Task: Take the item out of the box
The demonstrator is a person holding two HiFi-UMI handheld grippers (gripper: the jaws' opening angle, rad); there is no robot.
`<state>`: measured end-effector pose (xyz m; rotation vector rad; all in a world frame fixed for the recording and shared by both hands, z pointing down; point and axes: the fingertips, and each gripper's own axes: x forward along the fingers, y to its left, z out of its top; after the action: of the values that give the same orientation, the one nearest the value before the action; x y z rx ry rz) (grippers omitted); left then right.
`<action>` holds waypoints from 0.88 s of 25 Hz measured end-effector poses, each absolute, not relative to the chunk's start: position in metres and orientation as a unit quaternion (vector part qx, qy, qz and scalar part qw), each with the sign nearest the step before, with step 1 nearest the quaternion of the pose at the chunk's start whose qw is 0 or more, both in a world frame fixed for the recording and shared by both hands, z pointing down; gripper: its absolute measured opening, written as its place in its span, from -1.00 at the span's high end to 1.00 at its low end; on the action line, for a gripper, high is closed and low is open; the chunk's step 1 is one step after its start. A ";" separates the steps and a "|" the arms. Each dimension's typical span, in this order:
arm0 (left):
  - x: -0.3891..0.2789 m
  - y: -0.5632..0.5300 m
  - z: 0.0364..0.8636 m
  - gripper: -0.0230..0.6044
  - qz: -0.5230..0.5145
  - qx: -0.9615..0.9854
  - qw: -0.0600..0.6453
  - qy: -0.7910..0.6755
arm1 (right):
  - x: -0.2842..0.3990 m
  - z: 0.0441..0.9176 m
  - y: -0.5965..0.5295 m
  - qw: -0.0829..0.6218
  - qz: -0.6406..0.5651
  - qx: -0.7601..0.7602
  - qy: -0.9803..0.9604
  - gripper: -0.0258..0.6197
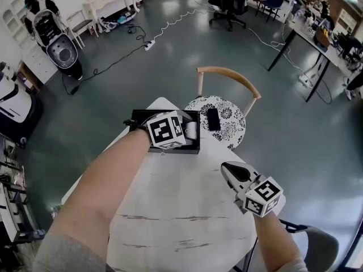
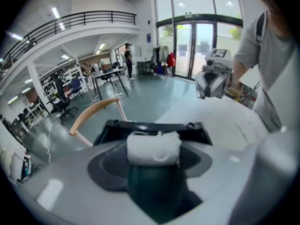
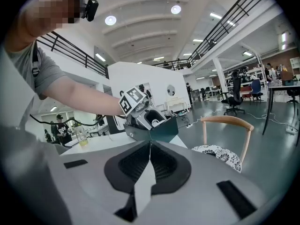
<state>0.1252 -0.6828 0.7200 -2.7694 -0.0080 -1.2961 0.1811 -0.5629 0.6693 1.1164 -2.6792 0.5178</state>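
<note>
1. the item [image 2: 153,146] is a small white bundle, soft-looking and rolled, with a looped crease on its front. it sits crosswise at the tips of the left gripper [image 2: 153,162], whose jaws pinch it from both sides.
2. it hangs at the open top of the box [image 2: 115,128], inside the box's outline; whether it is clear of the box floor cannot be told.
3. the box [image 1: 193,149] is black, shallow and rectangular, lid-less, and stands at the far edge of the table [image 1: 181,208].
4. just beyond that edge stands a chair [image 1: 227,72] with a curved wooden back. its patterned cushion [image 1: 227,120] nearly meets the box, and a dark flat object [image 1: 213,119] lies on it.
5. the right gripper [image 3: 150,146] has its jaws pressed together with nothing in them. it hovers over the table's right side, well apart from the box.
6. between box and person the white tabletop lies bare – only a few worn dark streaks – and the grey floor [image 1: 170,55] spreads wide past the chair.
</note>
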 end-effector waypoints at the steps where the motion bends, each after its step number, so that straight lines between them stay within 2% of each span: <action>1: 0.125 -0.684 0.715 -0.01 -0.420 -0.907 0.040 0.004 | 0.182 0.667 -0.562 0.098 0.174 0.378 -0.904 0.89; 10: 0.113 -0.692 0.664 -0.01 -0.386 -0.920 0.042 0.045 | 0.177 0.647 -0.557 0.101 0.163 0.386 -0.902 0.89; 22: 0.089 -0.677 0.568 -0.01 -0.337 -0.936 0.053 0.089 | 0.167 0.580 -0.546 0.099 0.137 0.393 -0.904 0.89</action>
<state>0.0889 -0.6766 0.5675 -2.8445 0.2717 -1.0253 0.1673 -0.5464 0.5795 1.1637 -2.6736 0.4048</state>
